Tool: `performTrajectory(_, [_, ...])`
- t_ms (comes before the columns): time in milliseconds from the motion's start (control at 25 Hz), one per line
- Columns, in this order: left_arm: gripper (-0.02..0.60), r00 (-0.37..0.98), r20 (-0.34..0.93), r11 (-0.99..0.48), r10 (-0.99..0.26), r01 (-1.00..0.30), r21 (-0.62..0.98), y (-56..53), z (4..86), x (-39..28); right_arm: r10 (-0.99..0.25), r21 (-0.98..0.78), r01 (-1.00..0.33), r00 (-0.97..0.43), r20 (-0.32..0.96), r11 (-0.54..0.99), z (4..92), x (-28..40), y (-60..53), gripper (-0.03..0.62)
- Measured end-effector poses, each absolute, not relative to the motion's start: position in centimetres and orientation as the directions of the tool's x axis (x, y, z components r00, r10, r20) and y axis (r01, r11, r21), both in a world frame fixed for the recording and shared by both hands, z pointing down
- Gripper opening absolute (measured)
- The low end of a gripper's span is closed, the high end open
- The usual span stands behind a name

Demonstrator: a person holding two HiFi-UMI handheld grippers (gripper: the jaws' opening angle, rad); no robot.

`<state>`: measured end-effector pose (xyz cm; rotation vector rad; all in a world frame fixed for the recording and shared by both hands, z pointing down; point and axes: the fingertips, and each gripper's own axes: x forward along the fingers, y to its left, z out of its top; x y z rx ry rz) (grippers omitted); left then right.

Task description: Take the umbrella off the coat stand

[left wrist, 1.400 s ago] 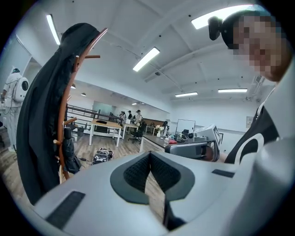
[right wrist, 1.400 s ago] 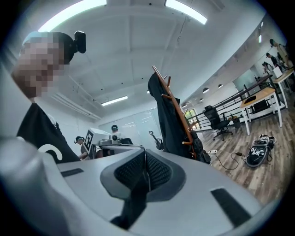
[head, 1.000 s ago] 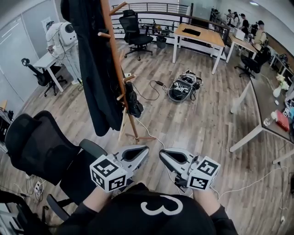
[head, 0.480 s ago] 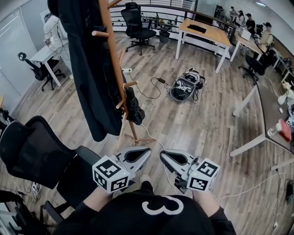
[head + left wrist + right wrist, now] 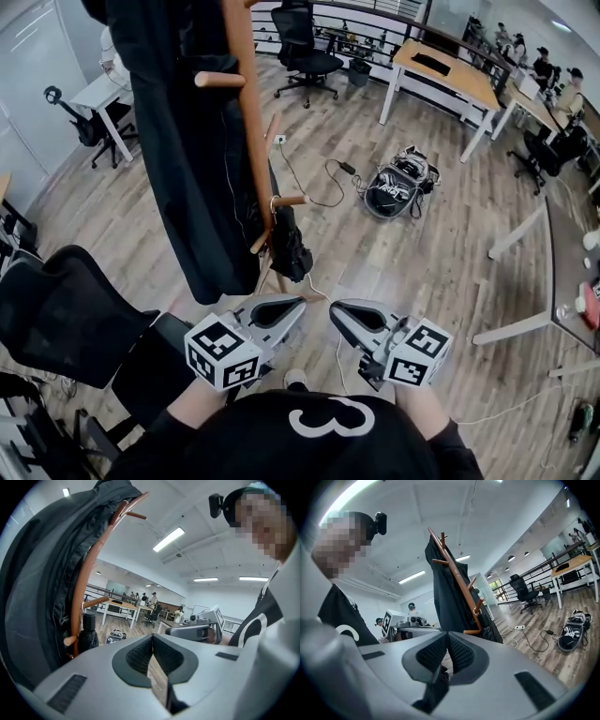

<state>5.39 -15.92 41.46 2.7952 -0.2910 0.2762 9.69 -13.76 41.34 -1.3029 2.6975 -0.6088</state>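
A folded black umbrella (image 5: pixel 289 246) hangs from a low peg of the wooden coat stand (image 5: pixel 248 122), beside a long black coat (image 5: pixel 178 150). My left gripper (image 5: pixel 298 306) is just below and in front of the umbrella, apart from it, its jaws shut on nothing. My right gripper (image 5: pixel 335 308) is beside it to the right, also shut and empty. The left gripper view has the umbrella (image 5: pixel 87 633) at its left by the stand's pole (image 5: pixel 86 573). In the right gripper view the umbrella (image 5: pixel 490 627) hangs below the pole (image 5: pixel 457 578), ahead of the shut jaws.
A black office chair (image 5: pixel 66 314) stands close at the left. A backpack (image 5: pixel 394 187) and a cable with a power strip (image 5: pixel 323 173) lie on the wooden floor beyond the stand. Desks (image 5: pixel 445 70) and a white table (image 5: pixel 553 314) are farther right.
Both grippers and the head have moved forward toward the coat stand. The umbrella now hangs much nearer, just beyond the left gripper's tip. Both jaws stay shut.
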Motion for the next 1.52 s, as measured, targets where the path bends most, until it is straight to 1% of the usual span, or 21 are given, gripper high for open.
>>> performTrajectory(240, [0.015, 0.953, 0.224, -0.914, -0.203, -0.266, 0.305, -20.8, 42.5, 5.3, -0.761, -0.366, -0.748, -0.633, 0.142, 0.554, 42.6, 10.6, -18.6, 0.028])
performTrajectory(560, [0.015, 0.947, 0.230, -0.911, -0.226, -0.289, 0.293, -23.2, 42.9, 5.6, -0.750, -0.336, -0.745, -0.646, 0.145, 0.577, 42.6, 10.6, -21.6, 0.029])
performTrajectory(720, [0.017, 0.938, 0.237, -0.903, -0.252, -0.317, 0.291, -23.6, 42.8, 5.8, -0.721, -0.336, -0.716, -0.680, 0.136, 0.612, 42.3, 10.8, -22.4, 0.034])
performTrajectory(880, [0.015, 0.922, 0.242, -0.885, -0.302, -0.365, 0.290, -24.5, 42.4, 5.7, -0.686, -0.344, -0.686, -0.713, 0.146, 0.641, 42.4, 11.1, -23.5, 0.090])
performTrajectory(1280, [0.017, 0.885, 0.241, -0.836, -0.397, -0.458, 0.303, -27.1, 41.8, 5.4, -0.673, -0.366, -0.677, -0.721, 0.161, 0.638, 42.4, 12.3, -28.8, 0.150])
performTrajectory(1440, [0.015, 0.872, 0.243, -0.820, -0.424, -0.484, 0.306, -28.0, 41.8, 5.2, -0.644, -0.298, -0.674, -0.737, 0.205, 0.676, 43.4, 11.6, -30.5, 0.183])
performTrajectory(1520, [0.015, 0.868, 0.243, -0.815, -0.433, -0.493, 0.305, -28.2, 41.6, 5.1, -0.634, -0.266, -0.676, -0.737, 0.235, 0.687, 44.0, 11.2, -31.1, 0.189])
